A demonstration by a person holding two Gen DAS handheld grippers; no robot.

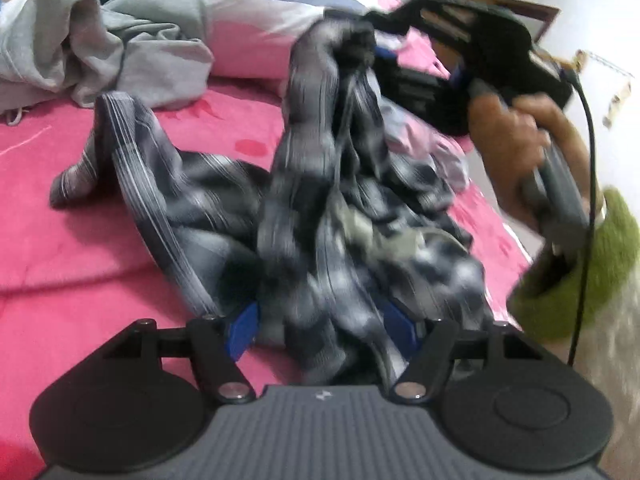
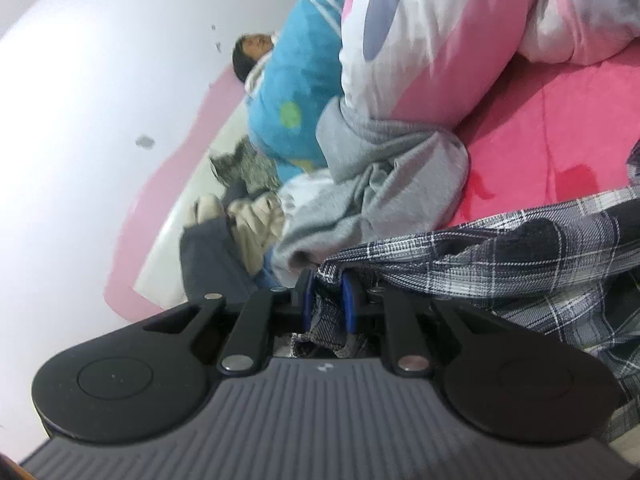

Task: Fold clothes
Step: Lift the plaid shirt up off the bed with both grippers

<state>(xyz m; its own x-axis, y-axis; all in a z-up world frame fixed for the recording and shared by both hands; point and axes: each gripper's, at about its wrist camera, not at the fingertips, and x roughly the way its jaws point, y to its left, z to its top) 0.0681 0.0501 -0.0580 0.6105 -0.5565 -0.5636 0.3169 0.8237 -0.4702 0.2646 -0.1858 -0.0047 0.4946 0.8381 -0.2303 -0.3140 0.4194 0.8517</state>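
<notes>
Shirt (image 1: 320, 208) grey-black-white plaid; bedsheet (image 1: 60, 248) hot pink; hoodie (image 1: 132, 40) plain light grey; quilt (image 2: 432, 40) pink-white with a blue-grey patch; blanket (image 2: 296, 80) turquoise, green dot.

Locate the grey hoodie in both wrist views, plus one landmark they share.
Left wrist: grey hoodie crumpled at upper left on the pink bedspread, behind the plaid shirt.
Right wrist: grey hoodie at centre, just above the plaid shirt pinched in the right gripper.
Shared landmark: the pink-and-white quilt right beside the hoodie.
</notes>
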